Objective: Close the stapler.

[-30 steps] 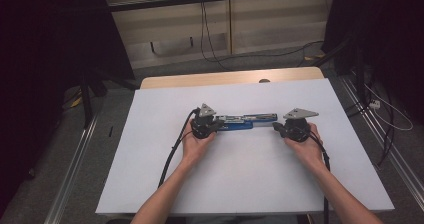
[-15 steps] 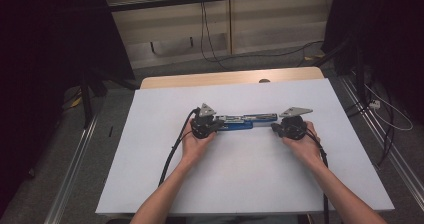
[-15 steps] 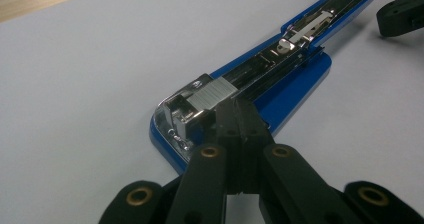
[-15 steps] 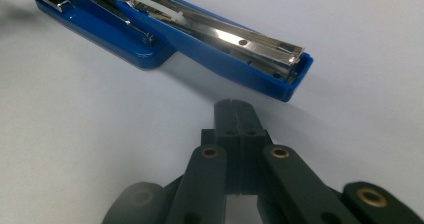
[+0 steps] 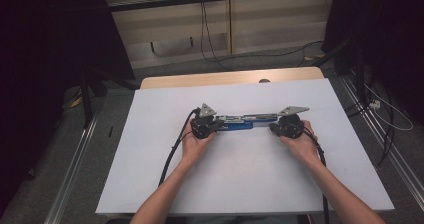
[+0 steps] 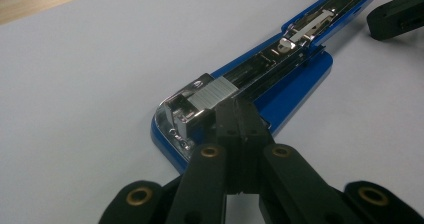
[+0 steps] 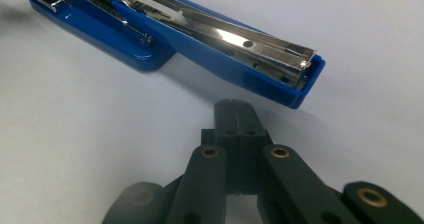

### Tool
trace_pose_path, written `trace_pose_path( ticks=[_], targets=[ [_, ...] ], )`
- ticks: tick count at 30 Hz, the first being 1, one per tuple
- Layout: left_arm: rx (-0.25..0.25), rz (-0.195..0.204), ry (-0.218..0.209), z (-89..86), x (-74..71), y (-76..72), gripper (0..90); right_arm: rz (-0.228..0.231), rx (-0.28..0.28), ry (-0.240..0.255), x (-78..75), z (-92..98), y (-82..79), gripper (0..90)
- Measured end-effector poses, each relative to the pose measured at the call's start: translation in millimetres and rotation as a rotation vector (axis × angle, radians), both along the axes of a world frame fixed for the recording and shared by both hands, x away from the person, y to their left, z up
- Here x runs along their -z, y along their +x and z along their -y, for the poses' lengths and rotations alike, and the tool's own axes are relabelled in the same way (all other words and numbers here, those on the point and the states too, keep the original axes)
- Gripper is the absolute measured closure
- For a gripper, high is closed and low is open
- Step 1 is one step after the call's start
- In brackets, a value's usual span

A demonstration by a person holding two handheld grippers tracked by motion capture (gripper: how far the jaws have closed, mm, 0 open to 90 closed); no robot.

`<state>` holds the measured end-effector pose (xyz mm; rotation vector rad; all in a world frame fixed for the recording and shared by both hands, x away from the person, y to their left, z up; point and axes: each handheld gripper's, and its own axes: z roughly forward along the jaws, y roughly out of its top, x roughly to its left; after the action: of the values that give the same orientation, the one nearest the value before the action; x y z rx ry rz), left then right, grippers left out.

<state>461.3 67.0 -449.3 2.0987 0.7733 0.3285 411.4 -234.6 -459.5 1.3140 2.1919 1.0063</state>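
Stapler opened flat, staples sitting in the channel

Near the person, both tongs were closed on nothing: left tongs (image 6: pixel 235 115) pressed the staples (image 6: pixel 211 92), right tongs (image 7: pixel 235 109) waited just beside the stapler (image 5: pixel 240 123). It lay mid-counter (image 5: pixel 150 149), closing seemingly left.

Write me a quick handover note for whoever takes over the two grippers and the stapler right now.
Left gripper: fingers shut together, tips resting against the metal head end of the blue stapler; nothing clamped between them.
Right gripper: fingers shut, empty, just short of the stapler's far blue end, not touching it.
Stapler: lies swung open flat across the middle of the white table sheet, metal staple channel facing up, between the two grippers.
Done: stapler is opened out.
Left: probably loading or closing it; neither gripper has a grip on it yet.
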Motion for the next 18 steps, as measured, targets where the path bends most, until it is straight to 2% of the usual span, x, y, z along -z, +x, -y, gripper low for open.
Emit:
trace_pose_path(
  ticks=[2,5,12,14,18],
  targets=[
    [0.001,0.001,0.010,-0.9,-0.5,0.7,90.0,-0.003,0.001,0.005,0.2,0.4,-0.1,90.0],
    [-0.002,-0.004,0.003,-0.5,-0.4,0.5,90.0,-0.004,0.007,0.018,0.6,0.9,0.6,90.0],
    [0.001,-0.002,0.008,-1.2,-0.4,0.9,90.0,0.006,0.012,0.007,0.8,-1.6,1.8,90.0],
    [-0.002,-0.007,-0.005,-0.8,0.0,0.7,90.0,0.006,0.012,0.007,0.7,-1.8,2.0,90.0],
    [0.001,-0.001,0.007,-1.3,-0.3,0.9,90.0,0.007,0.014,0.005,0.7,-2.2,1.9,90.0]
  ],
)
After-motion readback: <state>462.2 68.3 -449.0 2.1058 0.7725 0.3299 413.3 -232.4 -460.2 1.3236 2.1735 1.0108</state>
